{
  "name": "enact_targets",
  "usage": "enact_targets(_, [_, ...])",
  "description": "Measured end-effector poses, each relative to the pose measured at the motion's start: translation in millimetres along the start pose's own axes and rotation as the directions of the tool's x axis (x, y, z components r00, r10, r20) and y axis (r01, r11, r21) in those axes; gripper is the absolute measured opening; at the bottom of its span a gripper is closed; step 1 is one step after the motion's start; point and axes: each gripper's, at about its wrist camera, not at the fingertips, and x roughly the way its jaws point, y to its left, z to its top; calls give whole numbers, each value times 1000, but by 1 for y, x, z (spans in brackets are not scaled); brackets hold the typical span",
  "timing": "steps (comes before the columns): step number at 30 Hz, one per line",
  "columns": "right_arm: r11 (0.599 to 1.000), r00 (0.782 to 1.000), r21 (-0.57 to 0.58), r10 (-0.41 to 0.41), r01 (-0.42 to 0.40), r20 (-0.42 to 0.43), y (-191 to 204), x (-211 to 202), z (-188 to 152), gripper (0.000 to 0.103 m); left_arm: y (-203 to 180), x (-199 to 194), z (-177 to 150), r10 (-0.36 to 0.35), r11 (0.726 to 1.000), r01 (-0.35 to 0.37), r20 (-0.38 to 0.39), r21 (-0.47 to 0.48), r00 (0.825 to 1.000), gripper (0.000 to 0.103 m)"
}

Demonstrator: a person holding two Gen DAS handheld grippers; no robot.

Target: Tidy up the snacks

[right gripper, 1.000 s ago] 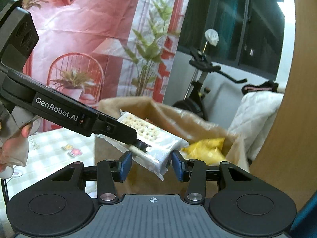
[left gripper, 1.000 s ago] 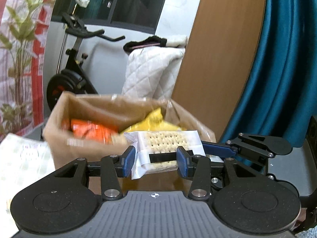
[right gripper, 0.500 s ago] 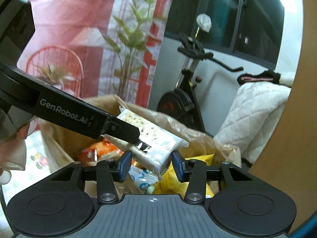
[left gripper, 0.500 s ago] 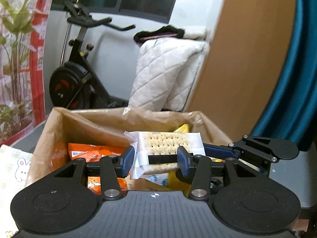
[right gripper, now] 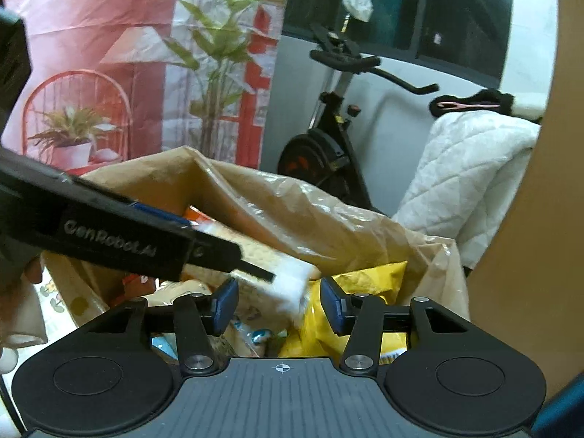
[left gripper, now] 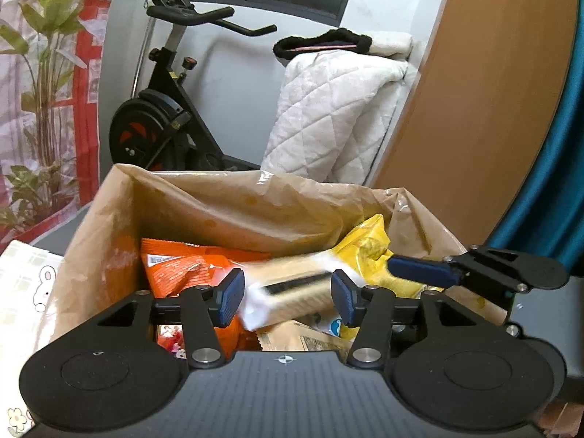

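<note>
Nearest, the left claw [left gripper: 286,297] is opening, its pads clear of the cracker pack [left gripper: 292,290], which is blurring and tilting between them. The right claw [right gripper: 279,304] is opening too, the pack's white end [right gripper: 292,284] loose in its gap. A second ago both were clamping the pack above the bag [left gripper: 226,200]; now it is dropping inside, so this snack is judged stowed. Beyond lie an orange packet [left gripper: 175,266] and a yellow packet [left gripper: 365,252]. Only the right view is showing a hand [right gripper: 22,284] at the bag's left edge and the left claw's arm; only the left view shows the orange packet whole.
</note>
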Motion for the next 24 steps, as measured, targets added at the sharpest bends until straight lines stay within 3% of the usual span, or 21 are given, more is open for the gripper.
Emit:
enact_targets(4, [999,999,35,-41,40,15,-1,-8,0,71,-2,-12,4,16,1000,-16,26,19,1000,75])
enact_targets(6, [998,998,49,-44,42,36,-1,-15,-1,89,-4,-22,5,47,998,-49,58,48,997,83])
enact_targets(8, [997,997,65,-55,51,59,-1,-23,-2,95,-6,-34,7,75,994,-82,88,74,993,87])
enact_targets(12, [989,993,126,-86,75,82,-2,-40,-3,101,-9,-55,10,117,988,-129,129,89,985,92])
enact_targets(20, [963,978,258,-123,77,167,-1,-87,-12,102,-16,-102,4,151,983,-168,208,67,966,97])
enact_targets(24, [948,972,308,-140,78,186,1,-106,-13,102,-32,-121,2,210,965,-242,258,101,943,98])
